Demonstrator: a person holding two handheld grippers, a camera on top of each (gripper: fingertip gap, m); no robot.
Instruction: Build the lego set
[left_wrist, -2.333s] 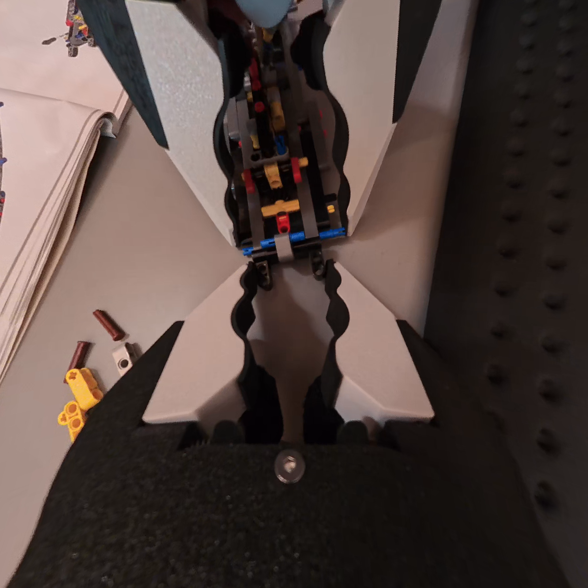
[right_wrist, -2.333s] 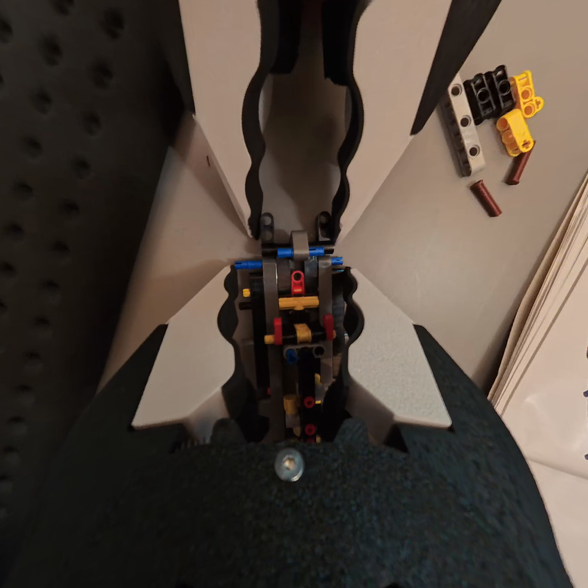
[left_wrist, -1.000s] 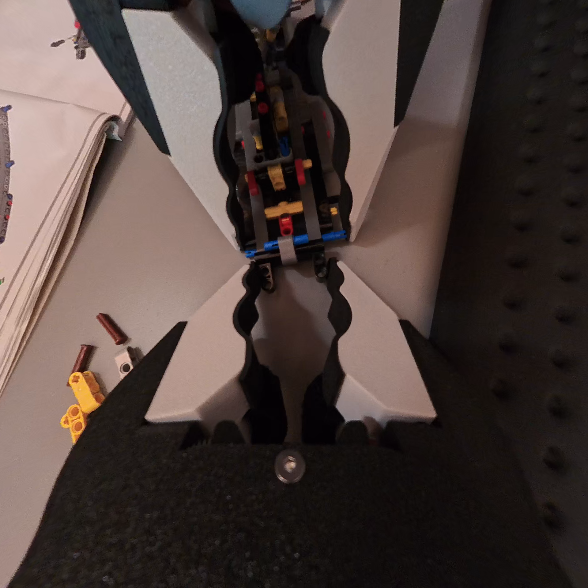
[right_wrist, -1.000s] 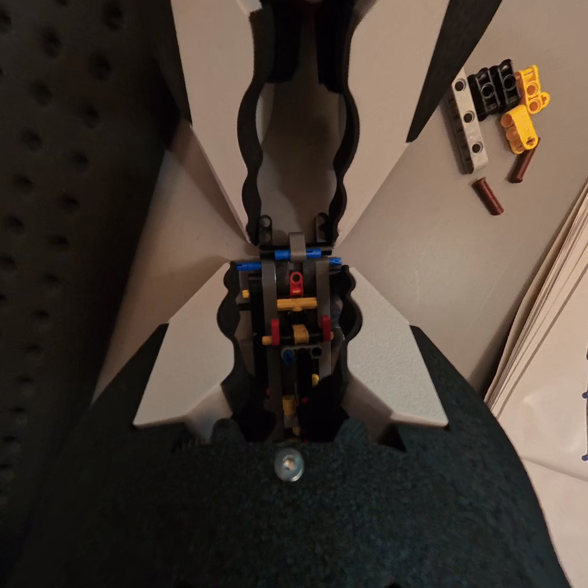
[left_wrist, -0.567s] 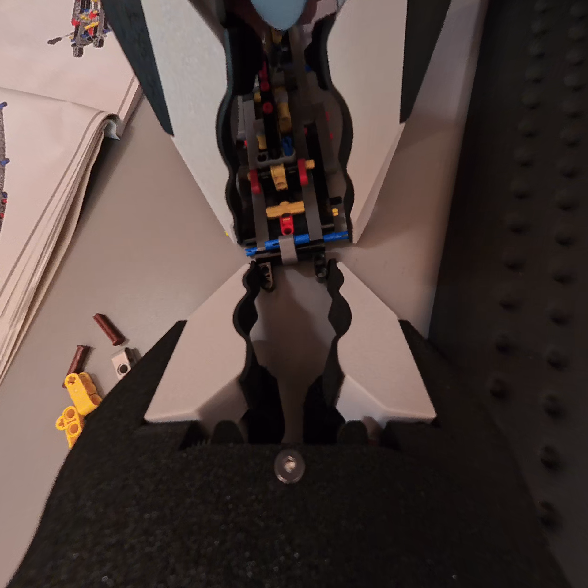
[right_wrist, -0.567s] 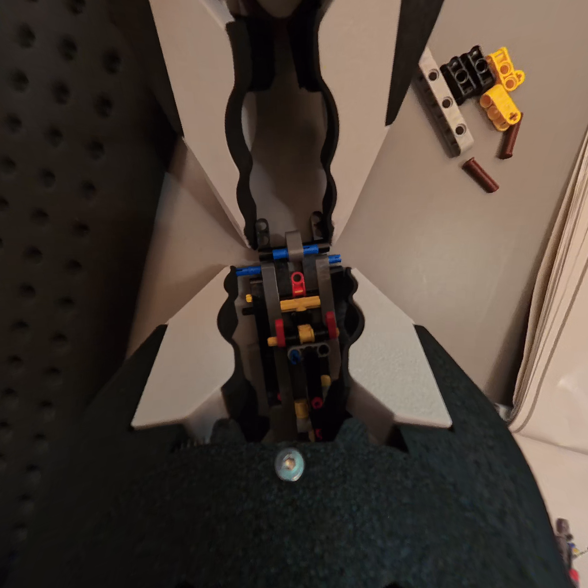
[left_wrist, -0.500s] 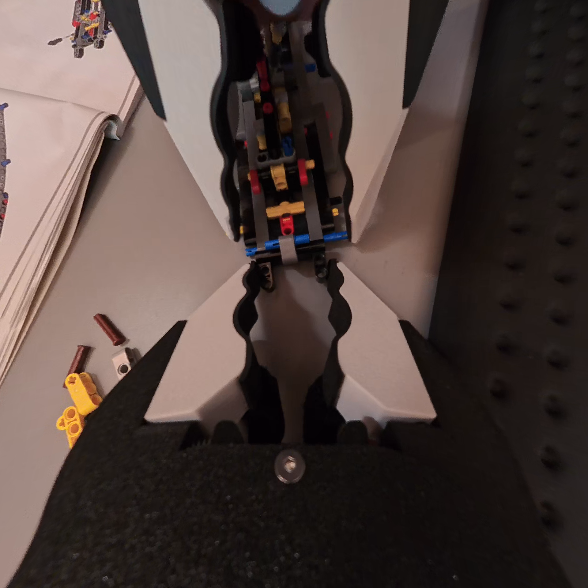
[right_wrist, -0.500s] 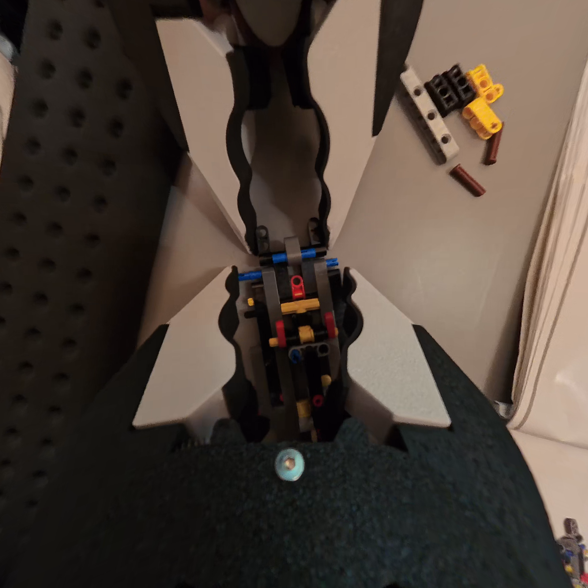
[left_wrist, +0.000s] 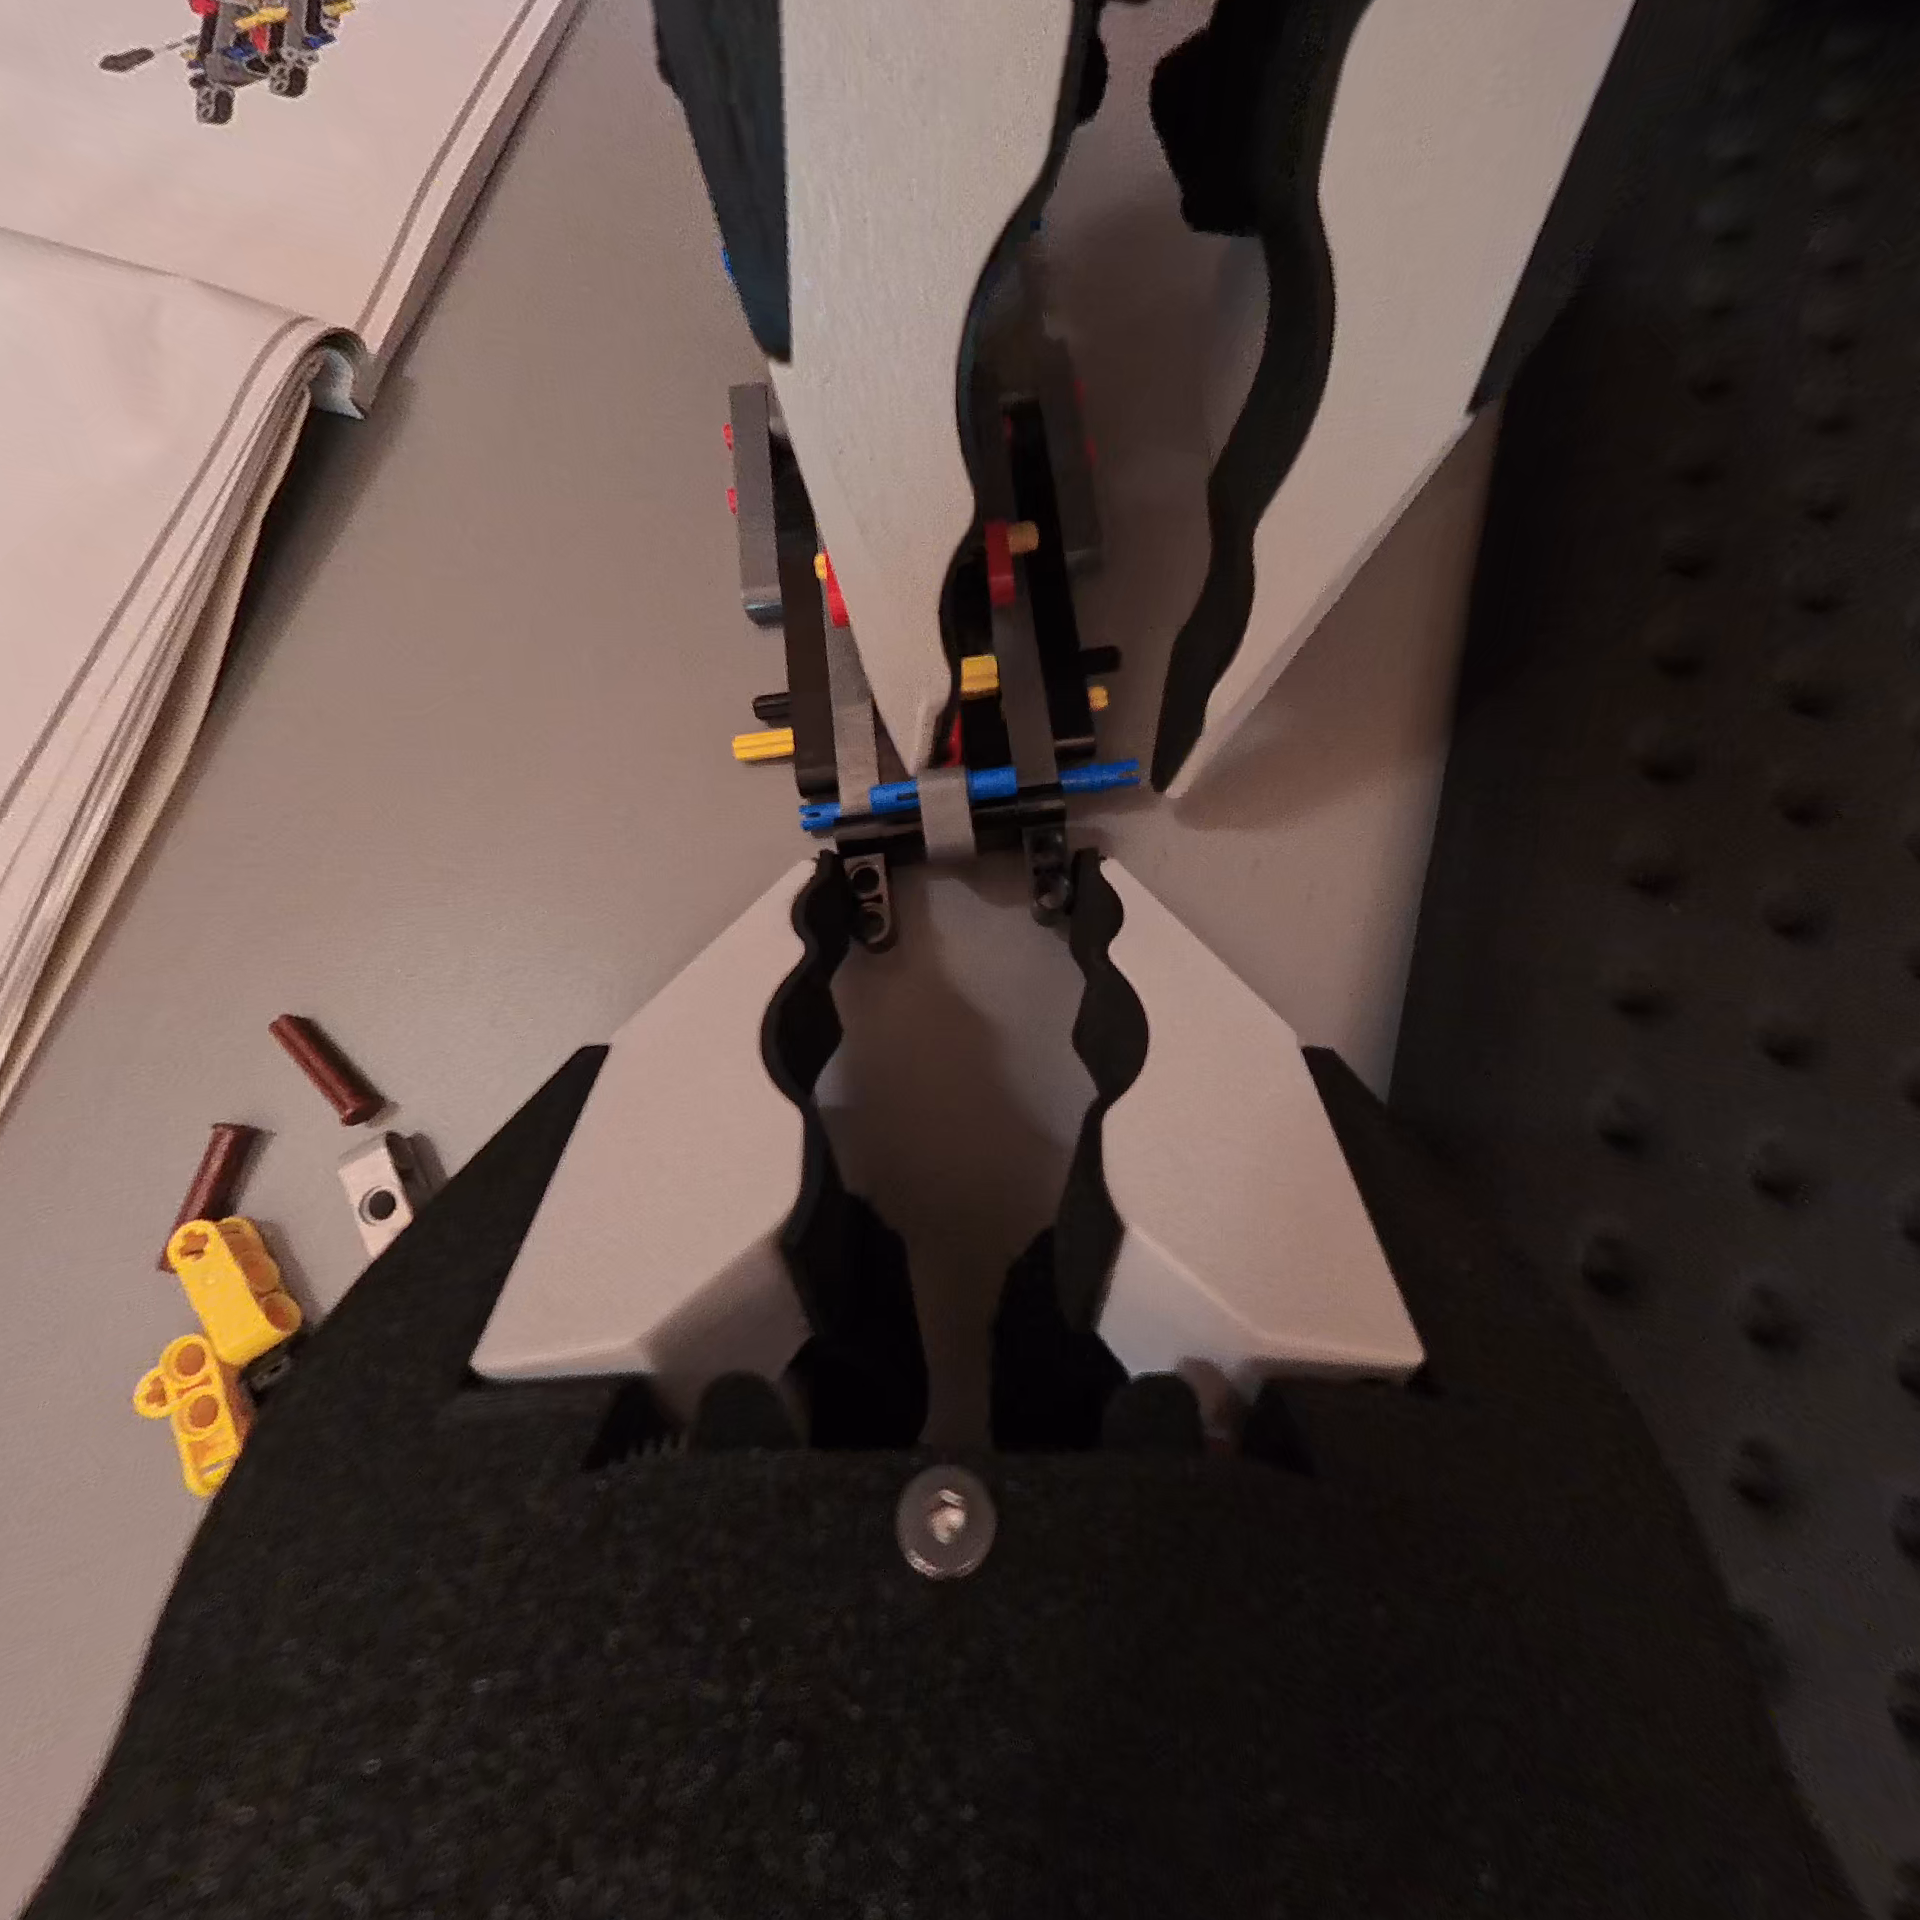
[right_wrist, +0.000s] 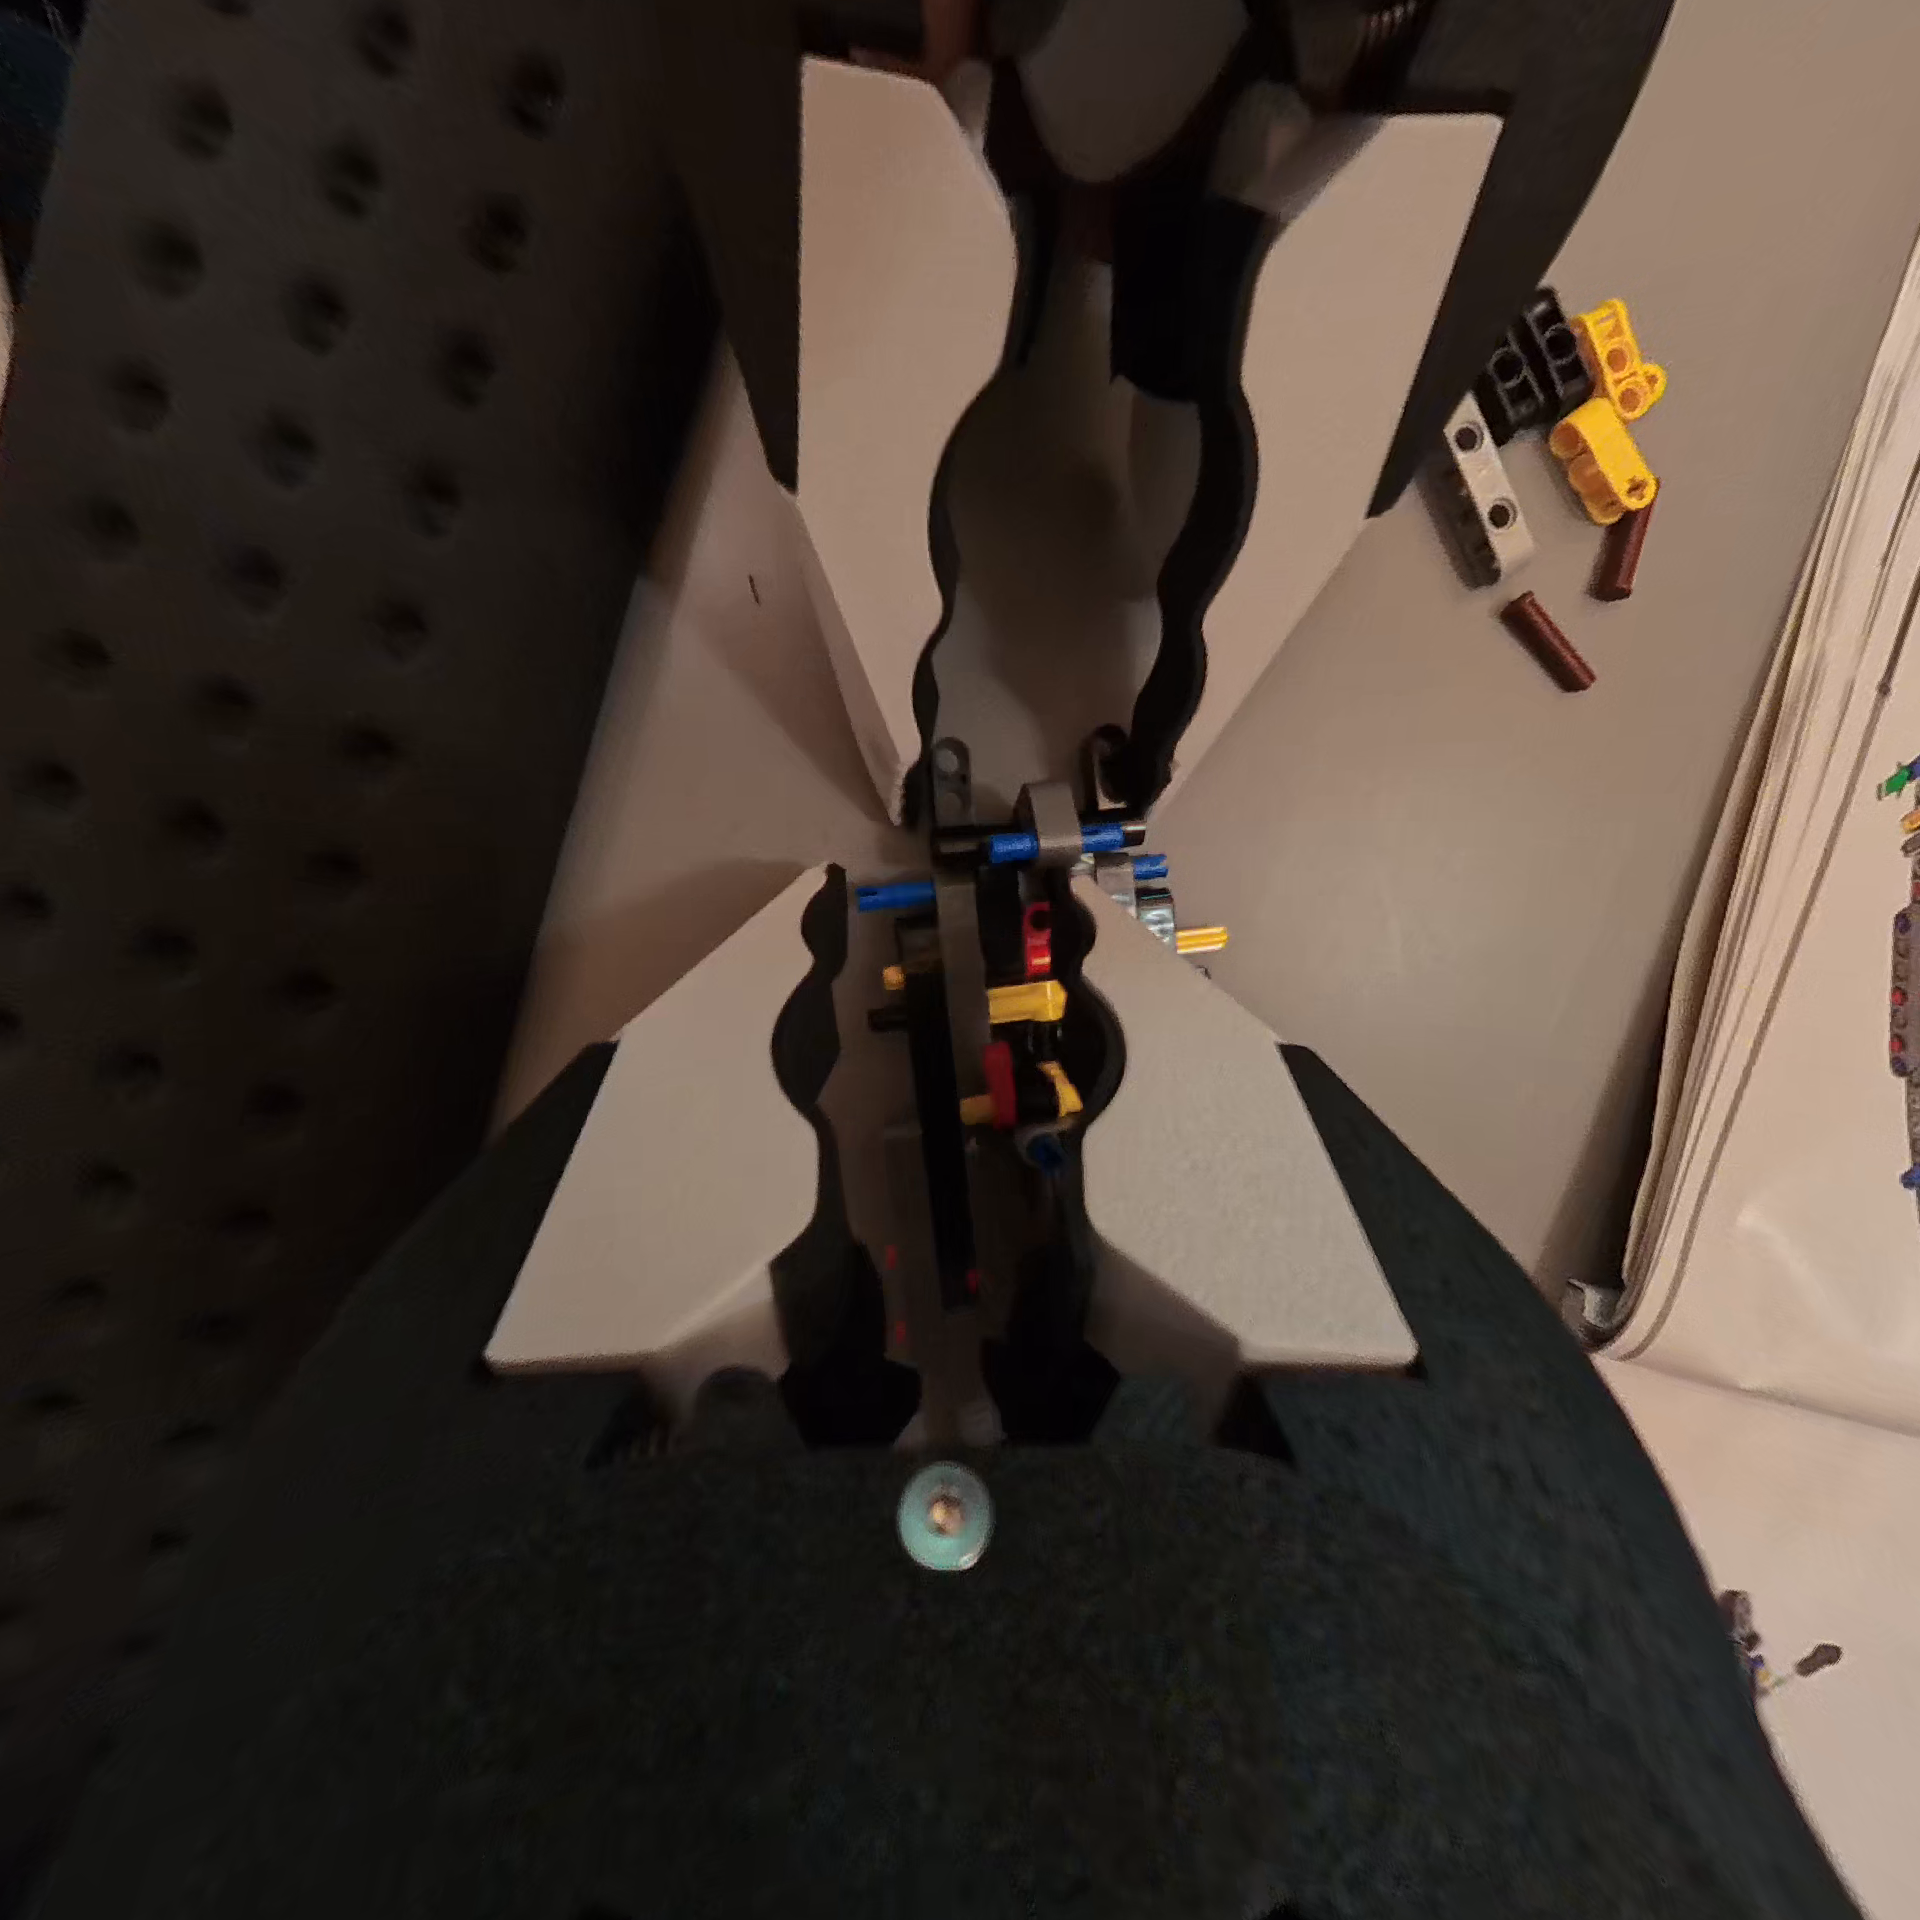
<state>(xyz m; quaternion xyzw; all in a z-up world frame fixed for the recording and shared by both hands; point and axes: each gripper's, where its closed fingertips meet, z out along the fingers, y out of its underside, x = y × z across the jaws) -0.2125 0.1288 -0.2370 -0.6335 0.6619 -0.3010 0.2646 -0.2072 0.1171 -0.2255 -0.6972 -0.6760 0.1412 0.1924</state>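
Pinching lego frame (left_wrist: 935, 800), left hand-held gripper (left_wrist: 956, 883); right (right_wrist: 961, 904) seemingly spread.

Left gripper (left_wrist: 961, 883) and right gripper (right_wrist: 961, 914) meet tip to tip, the left's fingertips pinching, the right's fingers spread apart

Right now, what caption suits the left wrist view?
Left tool pinches the lego assembly's end; loose pieces lie beside it.
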